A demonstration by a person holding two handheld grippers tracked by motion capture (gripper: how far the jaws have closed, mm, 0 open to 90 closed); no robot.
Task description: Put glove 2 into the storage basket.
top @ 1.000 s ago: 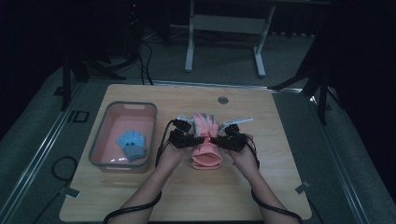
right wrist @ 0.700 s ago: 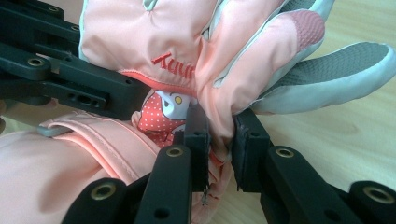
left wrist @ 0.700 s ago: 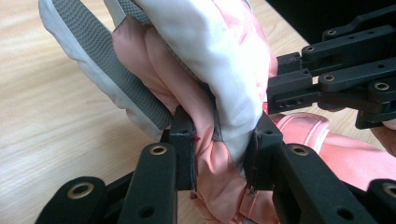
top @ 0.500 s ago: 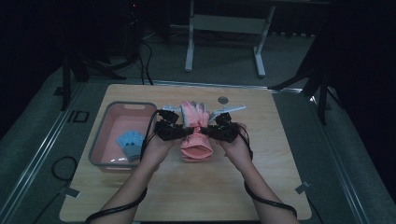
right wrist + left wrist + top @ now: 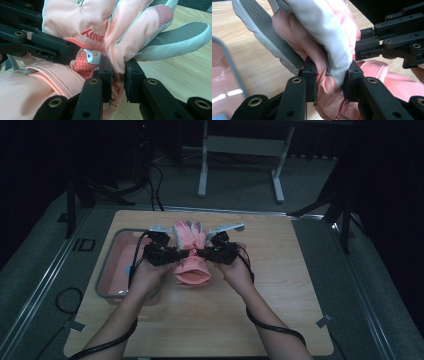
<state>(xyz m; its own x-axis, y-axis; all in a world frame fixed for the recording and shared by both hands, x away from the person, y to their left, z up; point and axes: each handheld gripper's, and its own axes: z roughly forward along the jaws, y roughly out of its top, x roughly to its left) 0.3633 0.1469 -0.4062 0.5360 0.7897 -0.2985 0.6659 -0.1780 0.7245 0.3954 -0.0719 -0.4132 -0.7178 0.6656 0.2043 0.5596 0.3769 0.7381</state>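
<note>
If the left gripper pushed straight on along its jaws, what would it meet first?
The padded pink-and-white winter glove it already pinches fills that line; past it, probably bare wooden table, though depth is unclear.

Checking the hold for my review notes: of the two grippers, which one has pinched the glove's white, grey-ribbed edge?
The left gripper: its jaws squeeze the pink glove where white fabric wraps the side. The right gripper clamps plain pink fabric.

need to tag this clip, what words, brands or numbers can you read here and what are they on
"Xuu…": red stitched lettering on the back of the pink glove, right gripper view; the end of the word runs into a fold and cannot be read.
No words on the cartoon patch with red dotted cloth below that lettering.
The high view and the left gripper view carry no readable text; nothing shows on the grey tray.
</note>
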